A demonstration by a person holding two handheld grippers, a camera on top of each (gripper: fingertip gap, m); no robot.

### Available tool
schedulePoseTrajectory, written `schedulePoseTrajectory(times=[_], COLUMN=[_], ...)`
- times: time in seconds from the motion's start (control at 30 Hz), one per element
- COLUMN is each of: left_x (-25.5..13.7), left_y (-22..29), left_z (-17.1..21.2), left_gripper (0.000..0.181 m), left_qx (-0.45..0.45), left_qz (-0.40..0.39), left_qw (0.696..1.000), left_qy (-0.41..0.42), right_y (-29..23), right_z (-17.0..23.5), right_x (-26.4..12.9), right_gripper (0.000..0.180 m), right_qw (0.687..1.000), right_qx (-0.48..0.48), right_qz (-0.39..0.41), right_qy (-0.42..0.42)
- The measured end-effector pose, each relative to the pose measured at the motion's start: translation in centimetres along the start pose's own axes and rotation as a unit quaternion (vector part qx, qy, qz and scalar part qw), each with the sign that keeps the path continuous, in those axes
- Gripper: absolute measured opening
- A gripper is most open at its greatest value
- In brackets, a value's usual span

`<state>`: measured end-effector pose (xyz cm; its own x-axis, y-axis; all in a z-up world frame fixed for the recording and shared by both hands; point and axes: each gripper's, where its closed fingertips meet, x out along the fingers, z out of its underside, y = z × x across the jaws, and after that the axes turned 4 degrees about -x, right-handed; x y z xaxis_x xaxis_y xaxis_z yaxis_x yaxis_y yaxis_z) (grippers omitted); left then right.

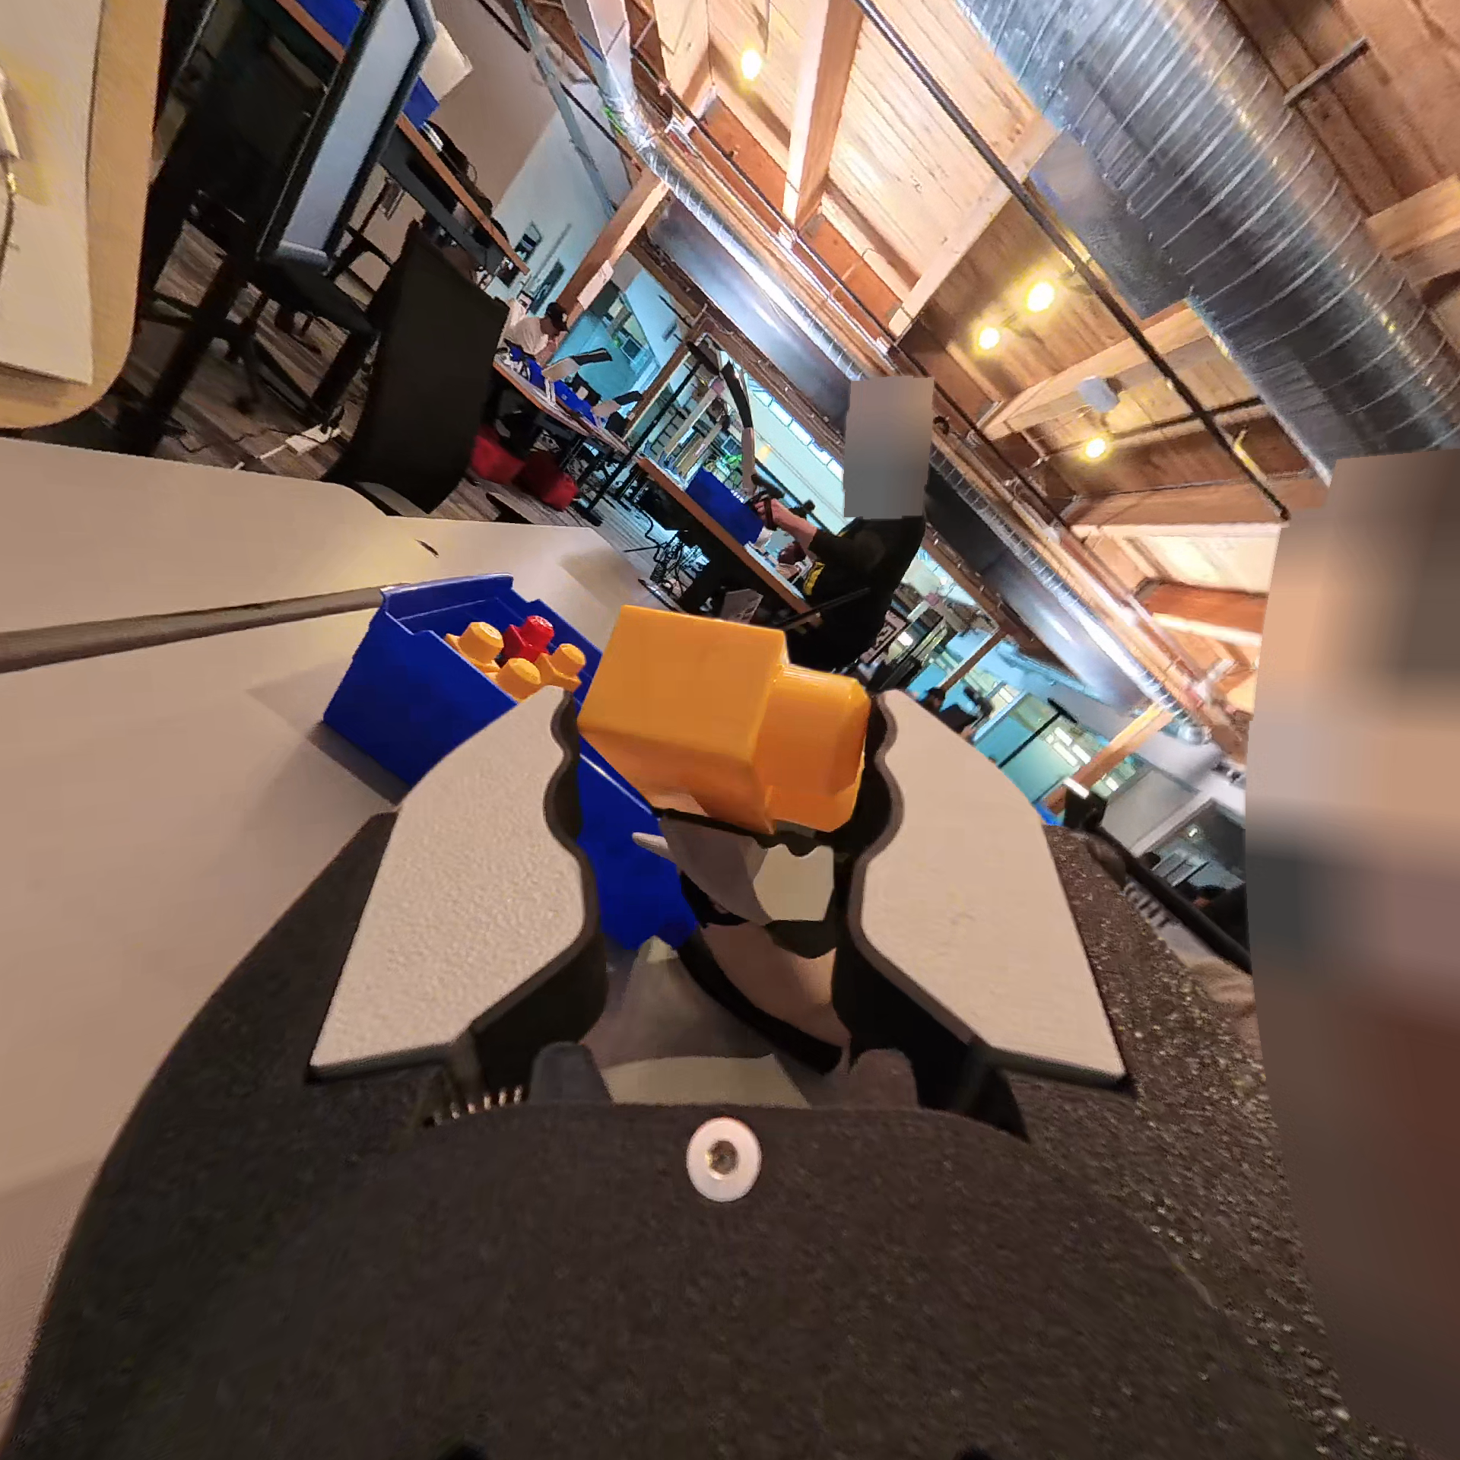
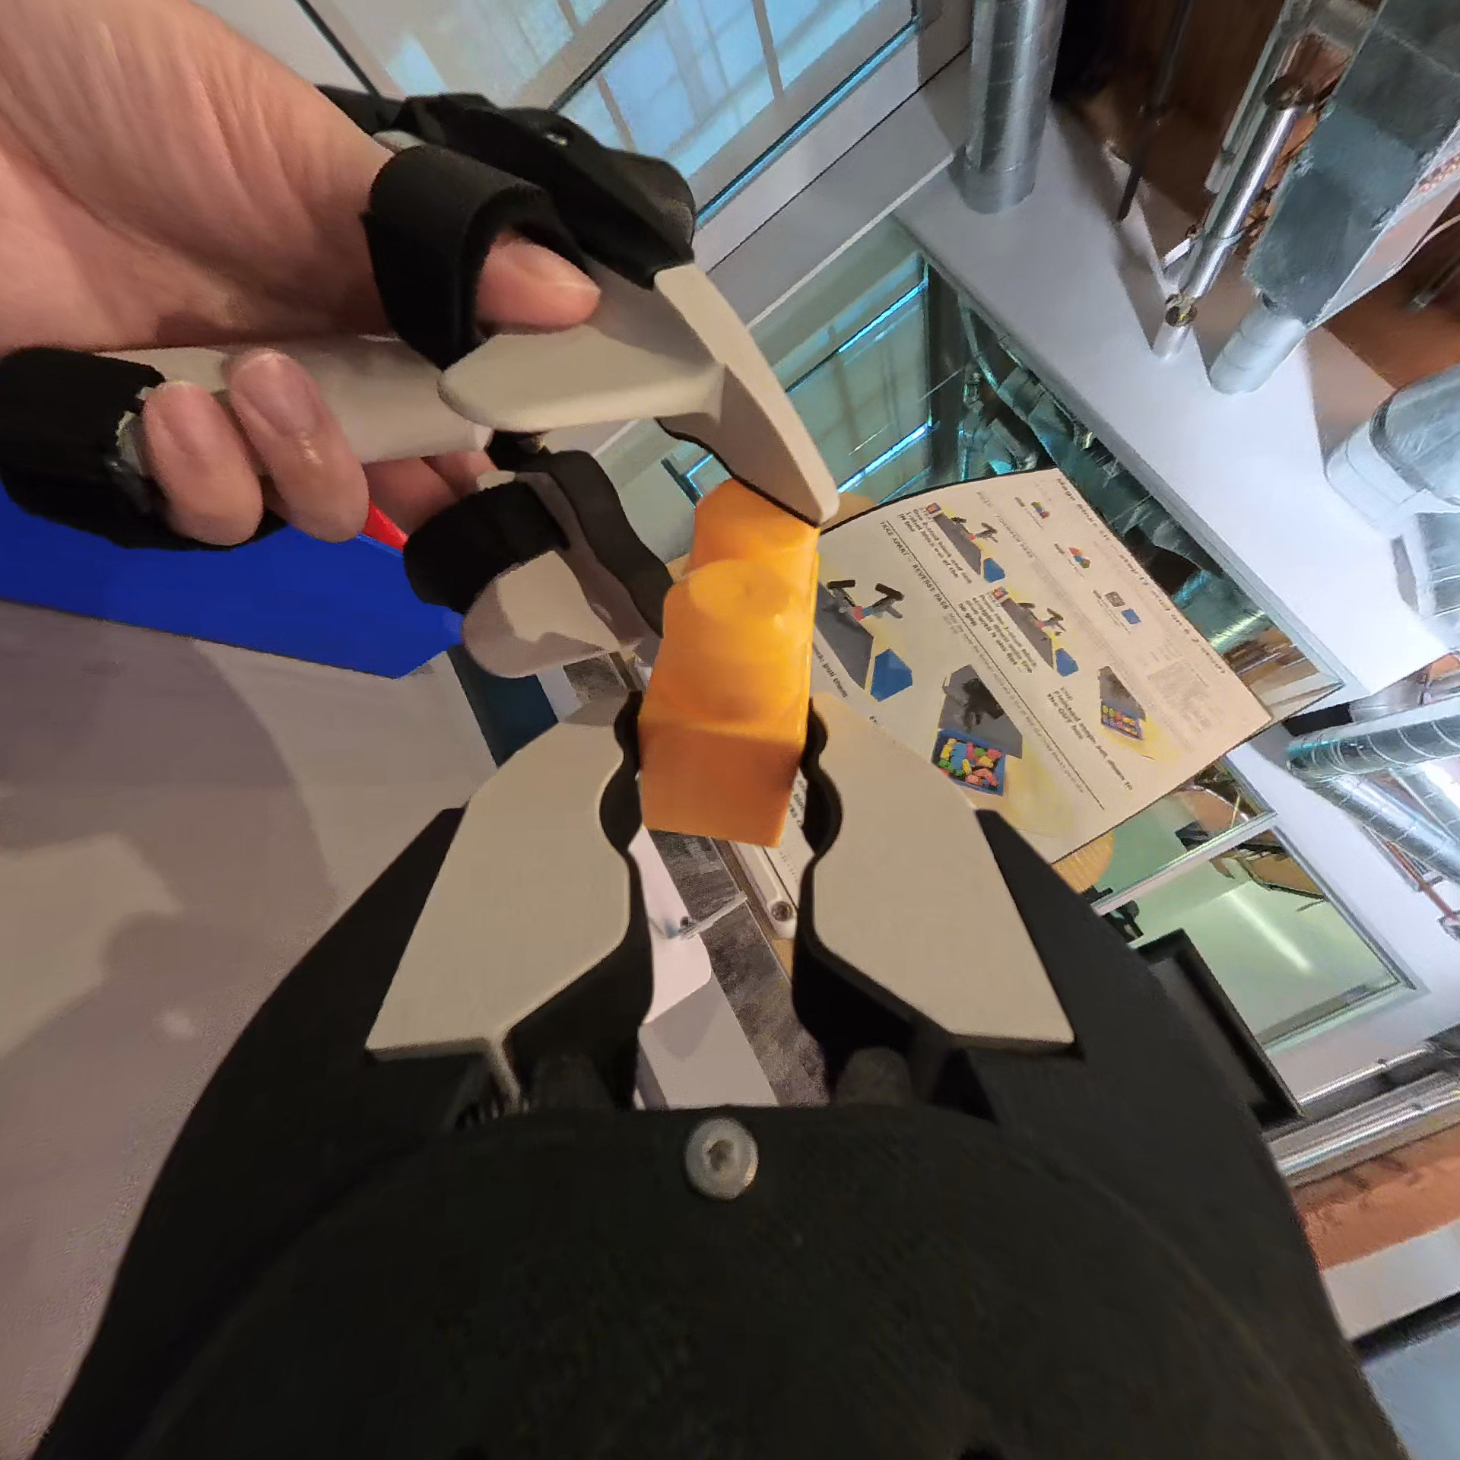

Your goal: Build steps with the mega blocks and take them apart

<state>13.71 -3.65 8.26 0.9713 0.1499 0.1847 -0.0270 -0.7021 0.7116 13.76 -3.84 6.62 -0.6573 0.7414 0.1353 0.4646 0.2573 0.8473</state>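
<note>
An orange two-stud mega block point(image 1: 695, 711) is held in the air between both grippers. My left gripper point(image 1: 720, 711) has its jaws wide, one against the stud side and one against the block's base, shut on it. My right gripper point(image 2: 723, 750) is shut on the same orange block point(image 2: 727, 695) at its lower end, studs facing the camera. The left gripper point(image 2: 687, 569) shows in the right wrist view, held by a hand in a black fingerless glove point(image 2: 197, 261). The right gripper's fingertips point(image 1: 711, 853) show under the block in the left wrist view.
A blue bin point(image 1: 419, 711) with orange and red blocks point(image 1: 513, 648) stands on the grey table point(image 1: 158, 790); it also shows in the right wrist view point(image 2: 197, 592). An illustrated sheet point(image 2: 1027, 632) lies beyond the block. A person point(image 1: 861, 569) works at a far table. Both grippers' tips are close together, under 4 cm apart.
</note>
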Motion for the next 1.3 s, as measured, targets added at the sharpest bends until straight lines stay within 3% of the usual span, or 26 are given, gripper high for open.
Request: schedulePoseTrajectory(times=[0.1,0.2,0.27,0.4,0.47,0.63,0.7,0.87,0.97,1.07,1.3], left_x=[-0.1,-0.7,-1.1,-1.2,-0.8,0.4,0.6,0.7,0.6,0.6,0.7], left_y=[0.5,1.6,1.5,3.5,4.1,2.8,2.8,3.1,3.5,4.1,4.3], left_z=[0.0,-0.3,0.1,1.7,2.6,5.1,5.3,4.6,4.0,3.9,4.8], left_gripper=[0.068,0.068,0.081,0.078,0.069,0.065,0.04,0.037,0.037,0.037,0.037], left_qx=[0.066,0.195,0.274,0.323,0.32,0.328,0.326,0.326,0.349,0.356,0.359], left_qz=[0.0,-0.005,-0.034,-0.002,0.02,-0.004,-0.002,-0.001,-0.01,-0.007,-0.012], left_qw=[0.998,0.98,0.958,0.939,0.939,0.927,0.928,0.932,0.926,0.925,0.919], left_qy=[-0.024,-0.044,-0.077,-0.114,-0.125,-0.184,-0.182,-0.159,-0.142,-0.136,-0.162], right_y=[0.5,0.8,1.0,0.6,0.2,-0.4,-0.9,-0.1,0.6,0.8,0.5], right_z=[0.3,-0.4,-1.3,-3.1,-2.8,-2.9,-2.7,-2.5,-2.1,-2.5,-3.0], right_x=[0.0,-0.5,-1.3,-4.3,-5.0,-5.0,-5.0,-4.6,-4.4,-4.9,-5.2], right_gripper=[0.038,0.038,0.038,0.037,0.038,0.038,0.038,0.037,0.046,0.035,0.035], right_qw=[0.999,0.979,0.932,0.789,0.765,0.762,0.767,0.79,0.803,0.799,0.798], right_qx=[0.029,0.17,0.299,0.466,0.476,0.471,0.459,0.447,0.441,0.433,0.423], right_qz=[-0.024,-0.116,-0.205,-0.398,-0.433,-0.445,-0.448,-0.418,-0.399,-0.412,-0.425], right_qy=[-0.01,0.0,0.015,0.035,0.028,0.029,0.021,0.037,0.04,0.058,0.063])
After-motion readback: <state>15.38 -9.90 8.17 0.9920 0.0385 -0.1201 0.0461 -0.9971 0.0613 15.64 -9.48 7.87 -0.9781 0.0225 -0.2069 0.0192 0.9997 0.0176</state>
